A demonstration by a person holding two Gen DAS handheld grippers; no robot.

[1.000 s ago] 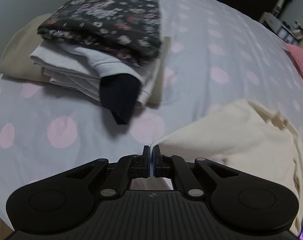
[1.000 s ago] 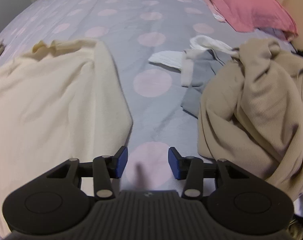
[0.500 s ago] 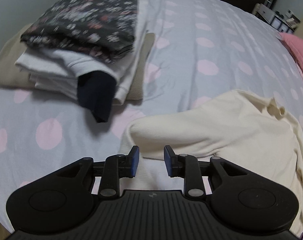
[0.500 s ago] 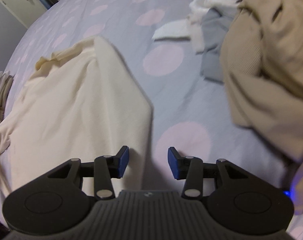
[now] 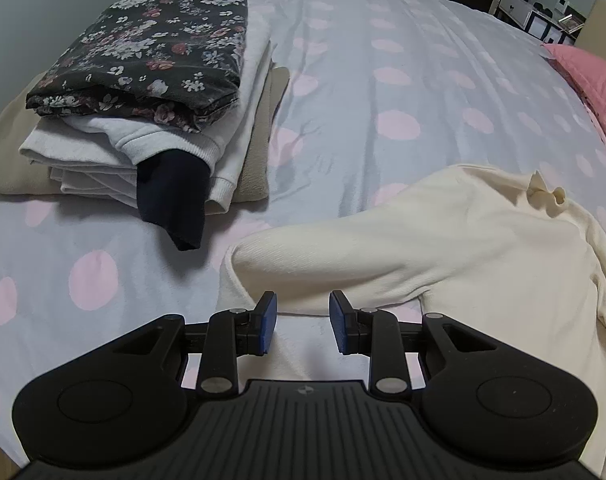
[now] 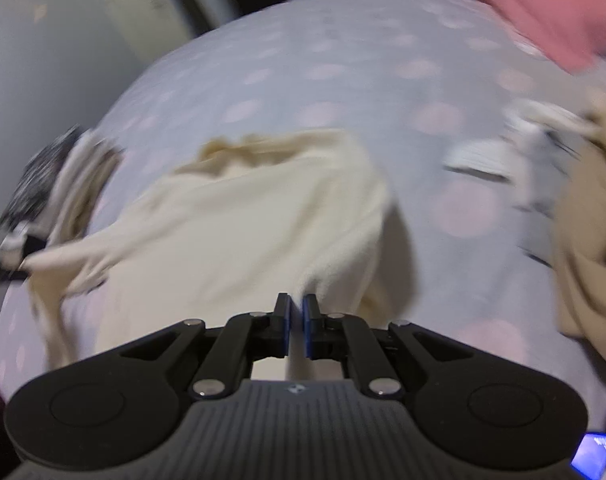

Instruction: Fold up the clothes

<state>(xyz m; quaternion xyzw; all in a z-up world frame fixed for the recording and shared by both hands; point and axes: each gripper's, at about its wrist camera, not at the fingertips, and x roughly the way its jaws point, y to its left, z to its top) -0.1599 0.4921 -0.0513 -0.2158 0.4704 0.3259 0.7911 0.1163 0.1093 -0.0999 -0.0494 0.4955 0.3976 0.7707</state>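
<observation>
**Cream Top on the Bed: One Edge Pinched, One Claw Free**

The work surface is a bed with a grey sheet [image 5: 383,92] printed in pink dots; dark furniture and a wall stand behind it.

**Task item.** The cream top [image 5: 483,248] lies spread across the near side of the bed. Its collar points away from the cameras, and one sleeve [image 5: 323,256] is laid out sideways toward the stack. Parts of it are bunched rather than flat.

**Left gripper** [image 5: 302,322]. The blue pads stand apart with nothing between them. The claw hovers just above the sleeve near its cuff end, a position that suits either taking or having let go of that sleeve; the pictures do not settle which.

**Right gripper** [image 6: 296,326]. The pads are drawn together on the near right edge of the cream top, and the cloth rises to the pinch in a tented ridge. Holding an edge this way gives control for carrying it over the body of the garment. This view is motion-blurred, so fine detail is uncertain.

**Surroundings.**
- A stack of folded clothes [image 5: 143,120] sits at the far left, topped by a floral piece, with a dark cloth [image 5: 173,204] hanging from its front. It is near the sleeve but apart from it.
- A loose beige garment [image 6: 587,232] and pale items lie heaped to the right.
- A pink pillow [image 5: 595,80] lies at the far right.

**Obstruction.** The heap on the right limits room for spreading on that side.
</observation>
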